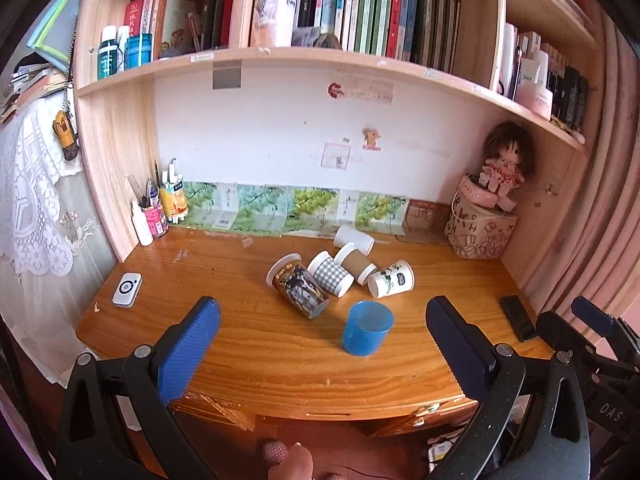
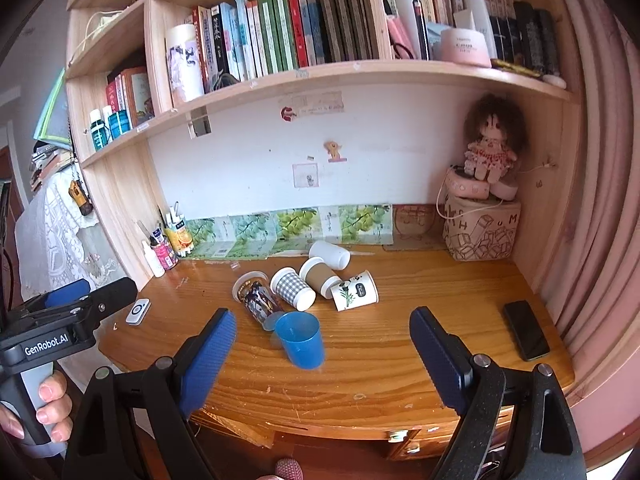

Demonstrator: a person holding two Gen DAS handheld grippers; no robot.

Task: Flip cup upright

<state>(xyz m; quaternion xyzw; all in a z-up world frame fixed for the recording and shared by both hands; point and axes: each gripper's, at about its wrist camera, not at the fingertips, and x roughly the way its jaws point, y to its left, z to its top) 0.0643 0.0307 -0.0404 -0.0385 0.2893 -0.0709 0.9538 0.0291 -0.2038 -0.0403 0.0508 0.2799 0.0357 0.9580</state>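
Observation:
A blue plastic cup stands upright, mouth up, on the wooden desk; it also shows in the right wrist view. Behind it several paper cups lie on their sides: a dark printed cup, a grey checked cup, a brown cup, a white cup with a plant print and a plain white cup. My left gripper is open and empty, held back over the desk's front edge. My right gripper is open and empty, also back from the cups.
A black phone lies at the desk's right. A small white device lies at the left. Pen holders and a bottle stand in the back left corner. A doll on a printed bag fills the back right corner. Bookshelves hang above.

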